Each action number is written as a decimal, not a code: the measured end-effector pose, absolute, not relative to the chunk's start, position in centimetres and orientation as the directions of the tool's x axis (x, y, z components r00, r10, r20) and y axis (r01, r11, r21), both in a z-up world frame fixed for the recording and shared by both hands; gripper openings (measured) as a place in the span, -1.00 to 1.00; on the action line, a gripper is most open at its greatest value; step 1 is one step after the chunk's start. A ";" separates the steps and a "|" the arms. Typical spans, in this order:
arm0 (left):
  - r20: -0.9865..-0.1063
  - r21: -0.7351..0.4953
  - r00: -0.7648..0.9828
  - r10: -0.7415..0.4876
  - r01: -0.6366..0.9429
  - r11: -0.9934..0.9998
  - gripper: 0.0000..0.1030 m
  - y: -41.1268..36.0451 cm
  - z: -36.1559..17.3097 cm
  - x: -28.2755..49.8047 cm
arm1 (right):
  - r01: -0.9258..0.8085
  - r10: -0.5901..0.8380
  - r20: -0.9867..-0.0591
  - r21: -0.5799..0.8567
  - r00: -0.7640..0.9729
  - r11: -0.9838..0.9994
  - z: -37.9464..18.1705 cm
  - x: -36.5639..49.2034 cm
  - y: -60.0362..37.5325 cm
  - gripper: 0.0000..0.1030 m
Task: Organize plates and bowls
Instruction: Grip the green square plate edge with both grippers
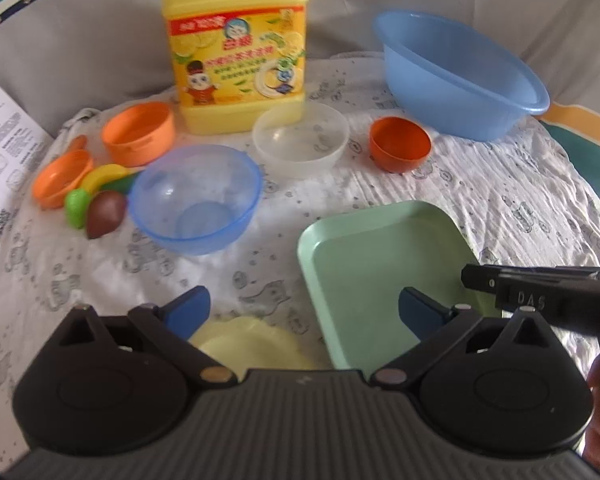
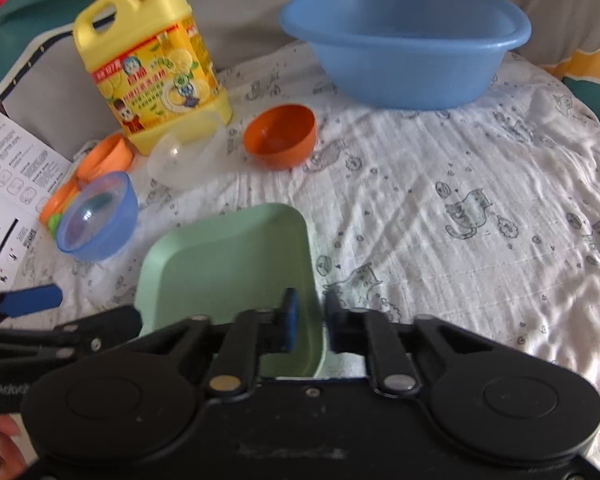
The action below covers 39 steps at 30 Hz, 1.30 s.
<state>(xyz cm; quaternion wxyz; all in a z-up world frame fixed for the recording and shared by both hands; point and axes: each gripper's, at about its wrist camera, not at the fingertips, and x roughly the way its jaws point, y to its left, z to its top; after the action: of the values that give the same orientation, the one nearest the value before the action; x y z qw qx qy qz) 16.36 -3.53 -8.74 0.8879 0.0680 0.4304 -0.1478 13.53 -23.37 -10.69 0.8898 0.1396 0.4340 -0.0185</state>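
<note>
A green square plate (image 1: 374, 276) (image 2: 228, 264) lies on the cloth. My right gripper (image 2: 308, 320) is shut on its right rim. My left gripper (image 1: 304, 312) is open and empty over a pale yellow plate (image 1: 252, 344), beside the green plate's left edge. Further back stand a blue see-through bowl (image 1: 198, 200) (image 2: 98, 218), a clear bowl (image 1: 300, 140) (image 2: 186, 152), an orange bowl (image 1: 400, 144) (image 2: 280, 136), and a big blue basin (image 1: 460, 76) (image 2: 404, 40).
A yellow detergent jug (image 1: 236, 44) (image 2: 156, 64) stands at the back. Orange cups (image 1: 138, 134) and toy fruit (image 1: 100, 200) lie at the left. A printed sheet (image 1: 0, 152) is at the far left. The patterned cloth (image 2: 480, 220) covers the surface.
</note>
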 end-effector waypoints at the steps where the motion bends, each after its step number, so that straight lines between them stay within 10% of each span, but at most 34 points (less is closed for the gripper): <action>1: -0.788 -0.007 0.579 -0.209 0.330 0.944 0.92 -3.9 -8.9 16.6 | 0.156 0.089 -0.777 0.235 0.624 0.959 -10.9 13.5 -23.6 -0.82; 13: -0.818 -0.009 0.516 -0.255 0.431 0.902 0.55 -8.1 -11.2 17.8 | 0.216 0.075 -0.777 0.264 0.625 0.940 -11.2 12.2 -27.0 -0.85; 20: -0.825 -0.062 0.478 -0.302 0.455 0.889 -0.24 -8.7 -11.8 18.1 | 0.208 0.073 -0.763 0.265 0.642 0.941 -11.3 12.5 -26.8 -0.78; 29: -0.821 -0.043 0.495 -0.283 0.441 0.897 0.00 -8.7 -12.0 18.3 | 0.166 0.021 -0.721 0.188 0.692 0.968 -11.7 12.4 -25.2 -0.66; 39: -0.817 -0.025 0.509 -0.270 0.437 0.899 -0.24 -9.0 -11.0 17.0 | 0.200 0.005 -0.755 0.181 0.656 0.963 -10.9 11.7 -24.3 -0.60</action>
<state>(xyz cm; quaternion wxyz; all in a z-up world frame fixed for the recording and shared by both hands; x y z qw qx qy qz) 17.03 -8.97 -11.05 0.8638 0.0923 0.4510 -0.2046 11.66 -24.34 -10.92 0.9014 0.1251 0.4111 -0.0540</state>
